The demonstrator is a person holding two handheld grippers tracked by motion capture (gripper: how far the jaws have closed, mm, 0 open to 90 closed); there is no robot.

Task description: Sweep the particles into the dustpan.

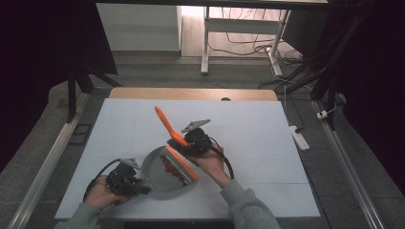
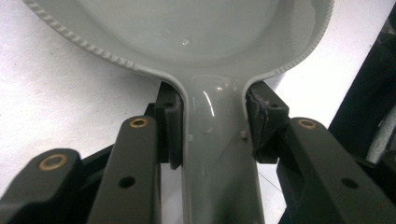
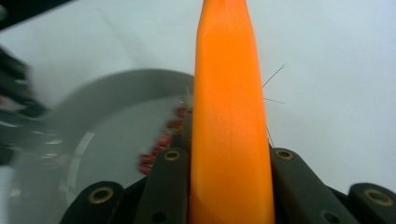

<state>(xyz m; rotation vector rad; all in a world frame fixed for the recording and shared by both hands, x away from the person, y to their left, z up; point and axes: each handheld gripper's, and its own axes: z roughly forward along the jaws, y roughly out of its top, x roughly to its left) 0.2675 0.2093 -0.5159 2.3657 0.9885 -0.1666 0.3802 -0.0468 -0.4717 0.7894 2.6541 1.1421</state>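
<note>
In the high view, a grey dustpan is seen lying on the white bench, near the person's edge. Its handle is pinched by the left claw. An orange brush is held by the right claw, its head over the pan and its handle tilted up and away. Red bits are seen beneath the brush head.

In the left gripper view, the dustpan's handle is clamped between both pads.

In the right gripper view, the orange brush handle is gripped between the jaws, with red bits lying in the pan below.
</note>
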